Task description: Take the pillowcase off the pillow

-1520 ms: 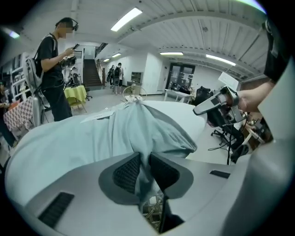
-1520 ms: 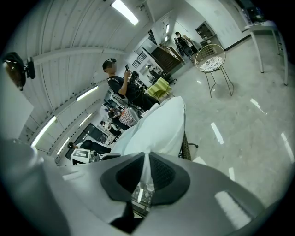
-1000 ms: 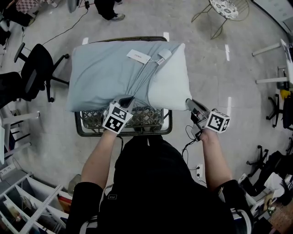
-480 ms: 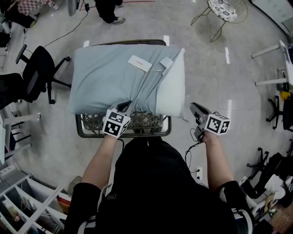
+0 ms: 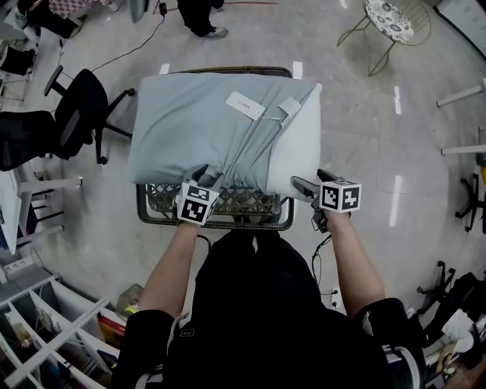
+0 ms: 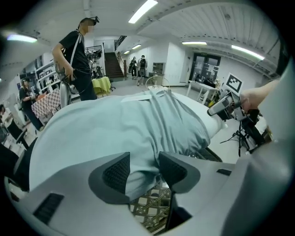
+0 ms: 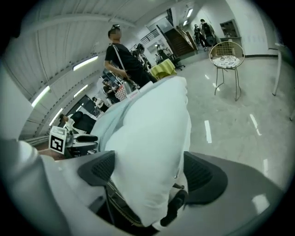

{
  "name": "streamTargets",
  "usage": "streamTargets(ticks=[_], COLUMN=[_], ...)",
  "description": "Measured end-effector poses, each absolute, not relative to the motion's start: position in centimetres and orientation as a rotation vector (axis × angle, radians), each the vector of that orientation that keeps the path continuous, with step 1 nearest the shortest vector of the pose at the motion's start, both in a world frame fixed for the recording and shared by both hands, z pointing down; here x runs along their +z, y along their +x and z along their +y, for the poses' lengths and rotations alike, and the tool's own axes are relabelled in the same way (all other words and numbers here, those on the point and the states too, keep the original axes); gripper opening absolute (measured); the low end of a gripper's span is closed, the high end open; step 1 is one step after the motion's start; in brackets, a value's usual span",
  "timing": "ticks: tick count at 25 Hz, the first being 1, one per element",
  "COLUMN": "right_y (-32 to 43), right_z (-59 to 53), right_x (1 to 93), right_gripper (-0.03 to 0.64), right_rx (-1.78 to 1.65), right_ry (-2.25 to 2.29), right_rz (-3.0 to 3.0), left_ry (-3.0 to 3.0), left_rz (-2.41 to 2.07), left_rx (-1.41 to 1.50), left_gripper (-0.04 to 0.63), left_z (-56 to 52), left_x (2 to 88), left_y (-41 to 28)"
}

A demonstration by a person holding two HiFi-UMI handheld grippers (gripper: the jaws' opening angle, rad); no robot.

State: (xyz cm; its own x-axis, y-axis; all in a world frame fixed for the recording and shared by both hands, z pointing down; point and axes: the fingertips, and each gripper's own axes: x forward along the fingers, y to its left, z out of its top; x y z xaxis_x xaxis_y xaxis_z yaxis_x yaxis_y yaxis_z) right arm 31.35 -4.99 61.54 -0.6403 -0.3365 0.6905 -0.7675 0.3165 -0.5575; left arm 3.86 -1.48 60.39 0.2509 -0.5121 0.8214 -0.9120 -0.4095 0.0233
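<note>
Pillowcase [image 5: 190, 121] fold and pillow [image 5: 300, 144] corner lie unpinched between the just-opened jaws of left tool [image 5: 205, 174] and right tool [image 5: 301, 185]; the loose pillow could slide off its basket [image 5: 228, 208].

Count: 1 pillow [image 5: 300, 144], 1 pillowcase [image 5: 190, 121], 2 white tags [image 5: 247, 105] [image 5: 290, 106], 1 wire basket [image 5: 228, 203]. 2 grippers: left gripper [image 5: 203, 175], right gripper [image 5: 300, 185]. 2 marker cubes [image 5: 196, 205] [image 5: 339, 195]. 1 wire chair [image 5: 391, 19], 1 bystander [image 5: 199, 15].
</note>
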Motion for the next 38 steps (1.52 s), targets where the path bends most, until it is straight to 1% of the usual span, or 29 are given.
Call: streamTargets(ticks=[1, 2, 3, 4, 5, 6, 7, 9, 10, 13, 22, 28, 38], right_y=[31.2, 31.0, 30.6, 30.1, 29.5, 28.9, 28.4, 27.8, 27.7, 27.7, 28.6, 29.3, 30.0], right_z=[-4.9, -4.8, -4.8, -4.6, -4.4, -4.2, -4.0, -3.2, -2.7, -1.1, 0.4, -0.2, 0.1], right_x=[62.7, 63.6, 64.1, 64.4, 64.5, 64.4, 64.2, 63.4, 62.9, 61.4, 59.8, 59.1, 60.1], right_gripper=[0.488, 0.506, 0.513, 0.512, 0.498, 0.438, 0.392, 0.313, 0.286, 0.255, 0.256, 0.249, 0.253], right_rx=[1.284, 1.302, 1.327, 1.353, 1.372, 1.376, 1.368, 1.360, 1.374, 1.452, 1.469, 1.392, 1.341], right_ry=[0.971, 0.969, 0.966, 0.956, 0.943, 0.931, 0.925, 0.923, 0.922, 0.905, 0.985, 1.136, 1.126], right_rz=[-2.103, -2.080, -2.069, -2.070, -2.079, -2.090, -2.098, -2.113, -2.123, -2.157, -2.148, -2.134, -2.104], left_ry=[2.019, 2.012, 2.004, 1.996, 1.990, 1.983, 1.976, 1.963, 1.961, 1.990, 2.124, 2.237, 2.189], left_rz=[-1.279, -1.266, -1.260, -1.264, -1.276, -1.289, -1.297, -1.309, -1.314, -1.313, -1.207, -1.115, -1.078], left_rx=[1.071, 1.103, 1.132, 1.156, 1.174, 1.183, 1.184, 1.175, 1.165, 1.130, 1.028, 0.993, 0.873], left_gripper=[0.204, 0.204, 0.199, 0.163, 0.097, 0.013, 0.008, 0.006, 0.006, 0.006, 0.006, 0.006, 0.006], left_z=[-1.5, -1.6, -1.7, -1.9, -2.1, -2.3, -2.3, -2.1, -1.9, -1.5, -0.3, 0.6, 4.4], left_x=[60.8, 61.1, 61.3, 61.5, 61.5, 61.5, 61.4, 61.1, 60.9, 60.7, 59.0, 57.4, 57.7], left_y=[3.6, 3.4, 3.2, 2.7, 2.0, 1.2, 0.4, -1.4, -2.3, -4.8, -7.9, -7.0, -6.8])
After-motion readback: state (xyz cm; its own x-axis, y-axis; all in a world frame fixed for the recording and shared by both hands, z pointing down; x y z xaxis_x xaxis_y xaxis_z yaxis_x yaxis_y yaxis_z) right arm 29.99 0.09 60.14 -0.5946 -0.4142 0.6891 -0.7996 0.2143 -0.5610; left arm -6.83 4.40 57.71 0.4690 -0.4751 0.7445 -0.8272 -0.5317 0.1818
